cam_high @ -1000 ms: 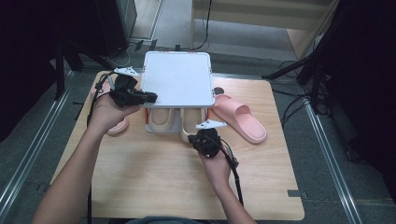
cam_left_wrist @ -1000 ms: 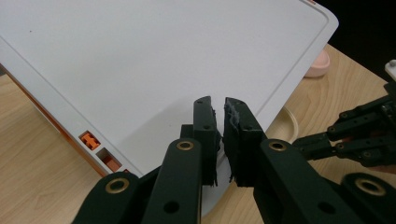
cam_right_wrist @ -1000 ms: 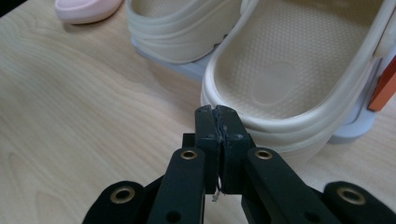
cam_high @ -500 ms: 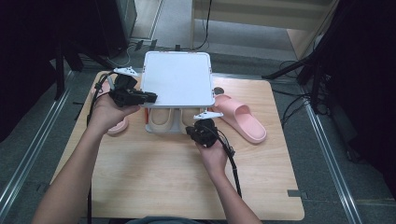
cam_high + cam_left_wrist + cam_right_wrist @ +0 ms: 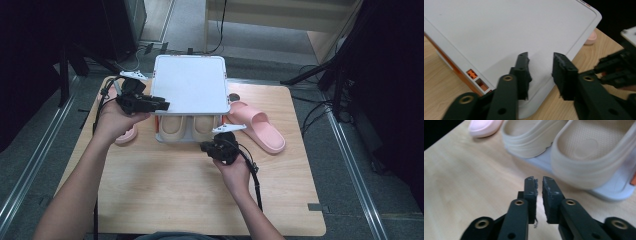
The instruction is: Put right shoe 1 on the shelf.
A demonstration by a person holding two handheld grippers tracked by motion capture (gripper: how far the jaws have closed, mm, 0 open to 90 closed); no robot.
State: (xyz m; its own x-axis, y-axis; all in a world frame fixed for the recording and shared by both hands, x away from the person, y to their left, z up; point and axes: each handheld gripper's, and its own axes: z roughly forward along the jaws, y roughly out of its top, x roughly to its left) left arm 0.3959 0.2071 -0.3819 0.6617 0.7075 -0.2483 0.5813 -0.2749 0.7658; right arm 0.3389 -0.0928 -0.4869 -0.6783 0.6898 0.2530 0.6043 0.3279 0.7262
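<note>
A wooden table (image 5: 165,195) is seen from the high view, and at its far middle a white storage box (image 5: 172,137) is set, with a broad white lid (image 5: 190,85) raised over it and tilted up toward the far side. Inside the box a pair of beige slippers (image 5: 187,127) is lain side by side, toes toward the person; in the right gripper view they are seen resting on the box's pale floor. A pink slipper (image 5: 260,127) is left on the table just right of the box, and another pink slipper (image 5: 125,136) is partly hidden under the left hand. The left gripper (image 5: 161,106) is held at the lid's near left edge; its jaws have just been opening, and in the left gripper view they are spread apart over the lid's corner, with the pads clear of the white surface, so the lid is judged to have been let go. The right gripper (image 5: 206,146) is held low before the box's front; its jaws have just been parted a little, a narrow gap is seen between the pads, and nothing is pinched between them. Compared with a moment before, both grips are released, which suggests the lid is left standing by itself.
</note>
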